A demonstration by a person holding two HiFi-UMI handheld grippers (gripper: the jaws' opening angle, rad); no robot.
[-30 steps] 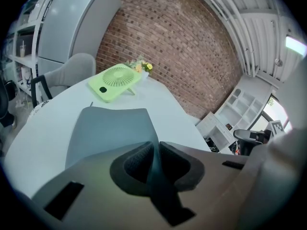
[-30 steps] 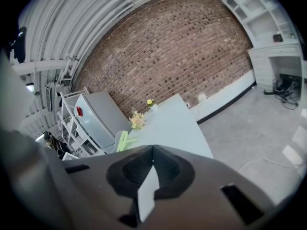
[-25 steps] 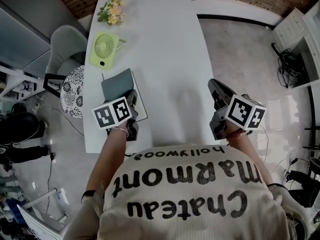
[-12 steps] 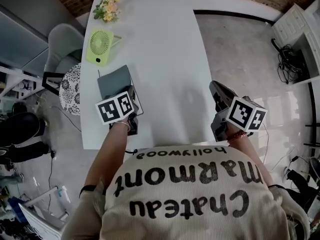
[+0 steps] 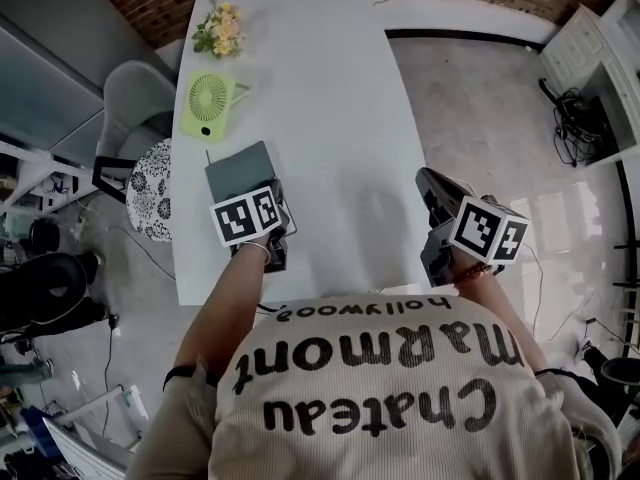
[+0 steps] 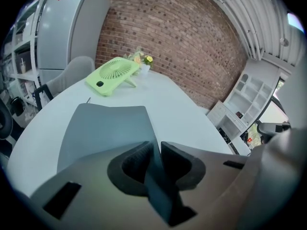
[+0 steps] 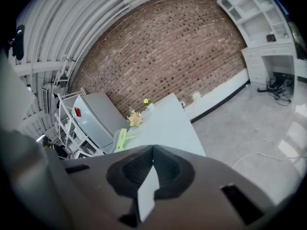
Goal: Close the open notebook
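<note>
The notebook (image 5: 240,168) lies near the left edge of the white table (image 5: 330,88), its grey cover (image 6: 105,128) facing up. My left gripper (image 5: 275,200) sits over the near right corner. In the left gripper view the cover's edge runs up between the jaws (image 6: 156,150); they are opening, with the pads still against the sheet. My right gripper (image 5: 425,176) hovers at the table's right edge, far from the notebook. Its jaws (image 7: 152,150) are shut with nothing between them.
A green desk fan (image 5: 208,103) stands beyond the notebook, with a small bunch of flowers (image 5: 222,28) further back. A grey chair (image 5: 135,88) and a patterned seat (image 5: 150,183) are left of the table. Bare floor (image 5: 500,118) lies to the right.
The left gripper has shifted a little to the right over the notebook's near corner, and less white page shows beside it. The right gripper has stayed put.
</note>
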